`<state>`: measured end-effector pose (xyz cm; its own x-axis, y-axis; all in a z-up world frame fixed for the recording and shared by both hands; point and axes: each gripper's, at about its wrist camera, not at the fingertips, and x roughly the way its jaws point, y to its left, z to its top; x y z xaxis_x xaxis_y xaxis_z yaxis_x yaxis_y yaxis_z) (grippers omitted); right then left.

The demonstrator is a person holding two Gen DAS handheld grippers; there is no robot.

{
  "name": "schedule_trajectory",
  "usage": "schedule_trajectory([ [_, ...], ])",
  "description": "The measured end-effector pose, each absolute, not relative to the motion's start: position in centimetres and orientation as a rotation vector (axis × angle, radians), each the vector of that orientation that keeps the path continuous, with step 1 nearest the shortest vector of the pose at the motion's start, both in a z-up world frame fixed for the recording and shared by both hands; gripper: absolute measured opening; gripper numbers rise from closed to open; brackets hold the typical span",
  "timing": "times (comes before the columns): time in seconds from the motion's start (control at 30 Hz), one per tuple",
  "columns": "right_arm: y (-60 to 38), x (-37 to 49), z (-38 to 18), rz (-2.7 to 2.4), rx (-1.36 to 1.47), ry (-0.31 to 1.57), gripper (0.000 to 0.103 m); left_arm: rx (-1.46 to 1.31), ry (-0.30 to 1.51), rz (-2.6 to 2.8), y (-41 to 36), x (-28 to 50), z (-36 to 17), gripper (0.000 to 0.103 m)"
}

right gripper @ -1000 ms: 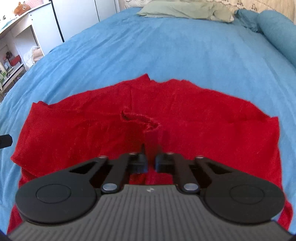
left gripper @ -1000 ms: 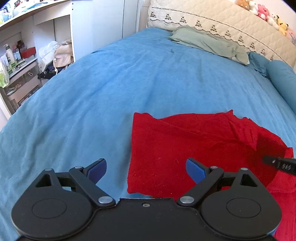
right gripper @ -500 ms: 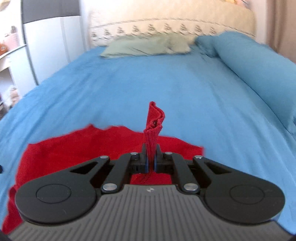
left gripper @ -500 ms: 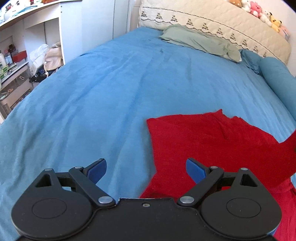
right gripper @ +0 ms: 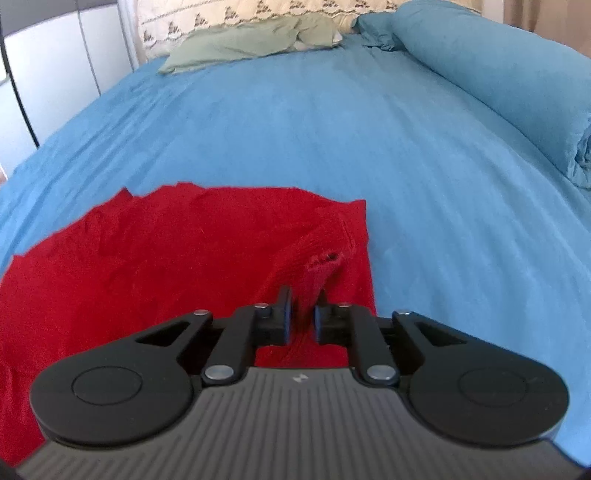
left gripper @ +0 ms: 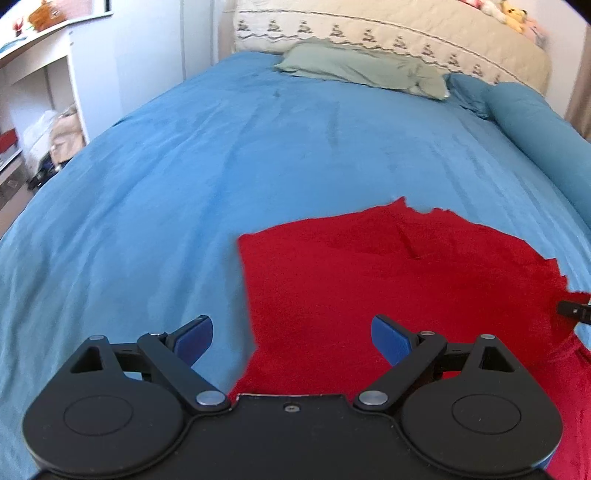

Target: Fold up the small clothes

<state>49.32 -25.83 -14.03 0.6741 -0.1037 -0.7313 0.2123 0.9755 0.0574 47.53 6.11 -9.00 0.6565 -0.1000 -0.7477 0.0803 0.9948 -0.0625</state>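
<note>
A red garment (right gripper: 177,266) lies flattened on a wide blue bedspread (left gripper: 258,155), with a green pillow (left gripper: 354,70), a cream quilted headboard (left gripper: 369,33) and white shelving (left gripper: 44,85) beyond. The right gripper (right gripper: 302,314) has just been opening, a bunched red fold slack between its pads. The left gripper (left gripper: 291,334) stands wide apart, empty, over the garment's edge.

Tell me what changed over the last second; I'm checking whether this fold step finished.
The right claw, clamped on a pinch of the red garment, carried it over to the garment's right side, and its jaws have just been opening; the fabric is still between them. The left claw stayed open and empty, and the blue bedspread is unchanged.
</note>
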Motion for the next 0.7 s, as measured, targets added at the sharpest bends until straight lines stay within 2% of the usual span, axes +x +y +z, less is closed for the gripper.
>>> schedule_trajectory([
  [0.03, -25.8, 49.3, -14.1, -0.176, 0.128, 0.82, 0.048, -0.022, 0.844, -0.112, 5.7, 47.7, -8.9, 0.095],
  [0.07, -25.8, 49.2, -14.0, -0.184, 0.113, 0.83, 0.074, -0.02, 0.841, -0.122, 5.4, 47.9, -8.8, 0.095],
  [0.1, -25.8, 48.9, -13.8, -0.213, 0.094, 0.83, 0.092, -0.019, 0.838, -0.135, 5.0, 48.1, -8.8, 0.095],
  [0.17, -25.6, 47.7, -12.8, -0.252, 0.055, 0.759, 0.1, -0.011, 0.834, -0.166, 4.2, 48.6, -8.9, 0.095],
  [0.3, -24.4, 47.4, -12.3, -0.147, 0.028, 0.726, 0.101, 0.005, 0.845, -0.227, 2.4, 49.9, -10.1, 0.095],
  [0.57, -24.1, 49.1, -17.6, -0.104, 0.057, 0.821, 0.103, -0.022, 0.945, -0.224, 2.2, 52.3, -15.5, 0.095],
  [0.7, -24.5, 48.2, -18.1, -0.1, 0.082, 0.797, 0.103, 0.012, 0.935, -0.245, 1.6, 52.3, -15.8, 0.103],
])
